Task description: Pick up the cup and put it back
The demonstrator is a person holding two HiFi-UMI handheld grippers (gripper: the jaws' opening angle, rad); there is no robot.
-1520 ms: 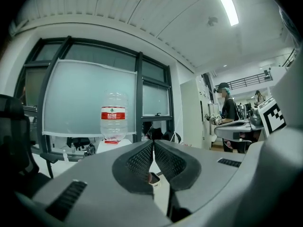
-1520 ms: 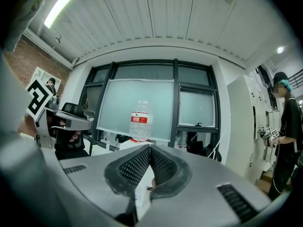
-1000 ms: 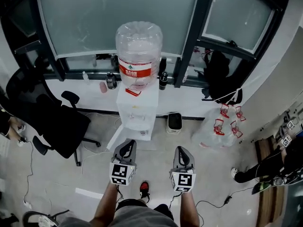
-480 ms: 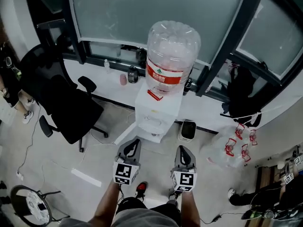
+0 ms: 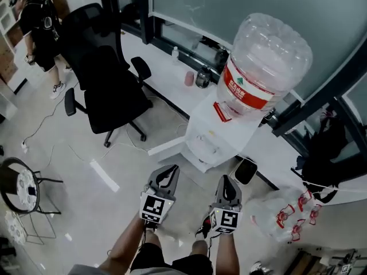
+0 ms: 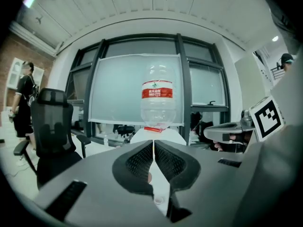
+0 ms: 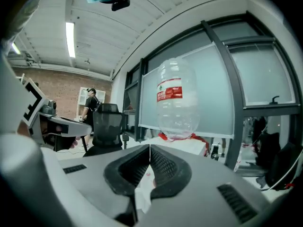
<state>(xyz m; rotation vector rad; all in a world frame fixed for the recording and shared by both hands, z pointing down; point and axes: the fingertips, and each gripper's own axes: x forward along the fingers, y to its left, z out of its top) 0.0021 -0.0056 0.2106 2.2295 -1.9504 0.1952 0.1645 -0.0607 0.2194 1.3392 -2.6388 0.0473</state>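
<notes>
Holding both tools out level in front of you, you face a white water dispenser (image 5: 215, 132) with a large clear bottle (image 5: 265, 61) upended on top. Your left gripper (image 5: 170, 170) has its jaws pressed together. In the left gripper view (image 6: 153, 144) the ribbed pads meet along a thin line at the tips and grip nothing. Your right gripper (image 5: 227, 180) is the same. In the right gripper view (image 7: 150, 148) its jaws are closed tip to tip, with nothing clamped between them.

The dispenser stands straight ahead of both tools. From the left tool the bottle (image 6: 159, 100) sits directly above the closed tips. From the right tool it (image 7: 177, 98) lies just right of the tips.

A small pink cup (image 5: 189, 78) stands on the white sill (image 5: 153, 55) under the window. It is well beyond your left tool, past the dispenser's left side, and neither tool touches it. Just beside it on the sill, nearer the dispenser, is a dark container (image 5: 202, 77). You cannot tell from these views whether the pink one is the task's cup.

A black office chair (image 5: 109, 79) stands on the floor to the far left of your left tool. A small black bin (image 5: 245, 169) sits just ahead of your right tool, against the base of the sill. Clear plastic bags with red print (image 5: 281, 213) lie to the right of your right tool.
</notes>
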